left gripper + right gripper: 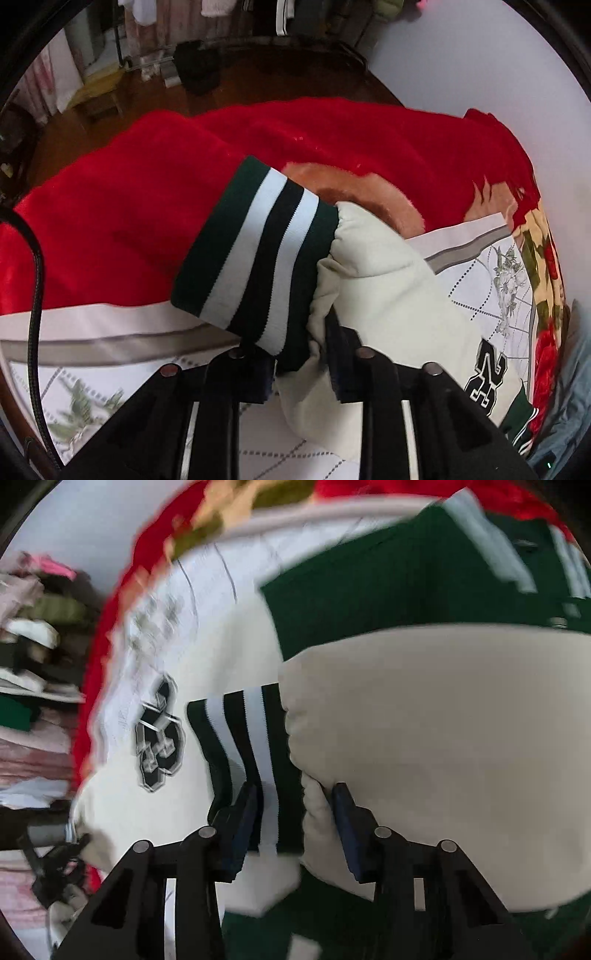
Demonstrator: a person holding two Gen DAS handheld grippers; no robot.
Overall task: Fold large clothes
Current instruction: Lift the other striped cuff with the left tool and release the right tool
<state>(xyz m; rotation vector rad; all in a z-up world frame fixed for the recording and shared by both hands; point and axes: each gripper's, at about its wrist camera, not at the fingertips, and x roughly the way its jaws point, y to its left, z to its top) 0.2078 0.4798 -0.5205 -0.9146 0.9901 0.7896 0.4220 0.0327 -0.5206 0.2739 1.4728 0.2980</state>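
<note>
The jacket (388,295), cream with green panels, lies on the bed (110,229) over a red blanket and a floral sheet (476,280). The left gripper (301,369) pinches one sleeve at its striped cuff (255,254), which projects toward 11 o'clock. The right gripper (293,823) pinches the other striped cuff (243,746) where it meets the cream sleeve.

Step in hand, by judgement: folding the sleeves inward. Next: carry both cuffs across the green body panel (388,590), lay them flat, then release.

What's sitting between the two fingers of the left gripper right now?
In the left wrist view, the left gripper has the jacket's sleeve end between its fingers: the green-and-white striped cuff and the bunched cream sleeve beside it.
</note>
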